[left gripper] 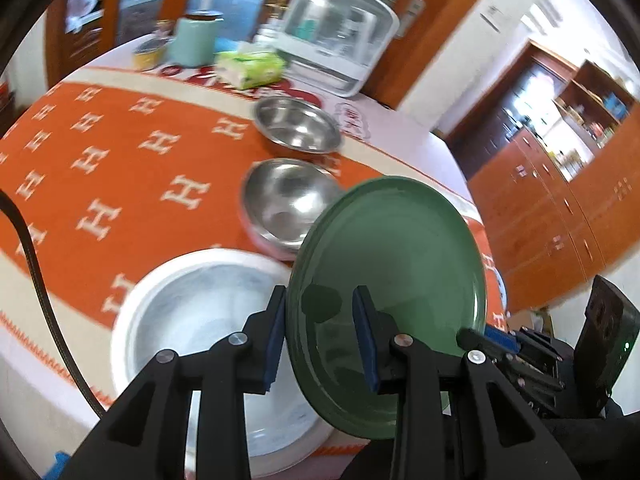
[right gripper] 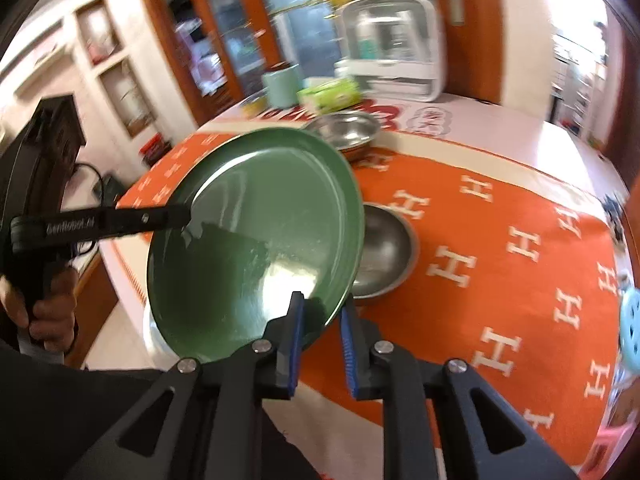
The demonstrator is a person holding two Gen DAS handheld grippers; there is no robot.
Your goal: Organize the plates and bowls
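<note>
the step in hand looks like carrying the green plate [left gripper: 384,280] to a stack. going left to right from the white basin [left gripper: 208,320]: the plate hangs tilted on edge just right of it, in front of the near steel bowl [left gripper: 288,204]. left tool [left gripper: 320,336] pinches its rim; right tool [right gripper: 322,320] straddles the opposite rim, whether pressing i cannot tell. round, so no long axis; its hollow faces the right tool. next calls for levelling it over the desk [right gripper: 500,240].

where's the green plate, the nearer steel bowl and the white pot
green plate [left gripper: 392,248], left wrist view, on its flat centre
nearer steel bowl [left gripper: 288,200], left wrist view, on its inner wall
white pot [left gripper: 200,304], left wrist view, on its pale inside
</note>
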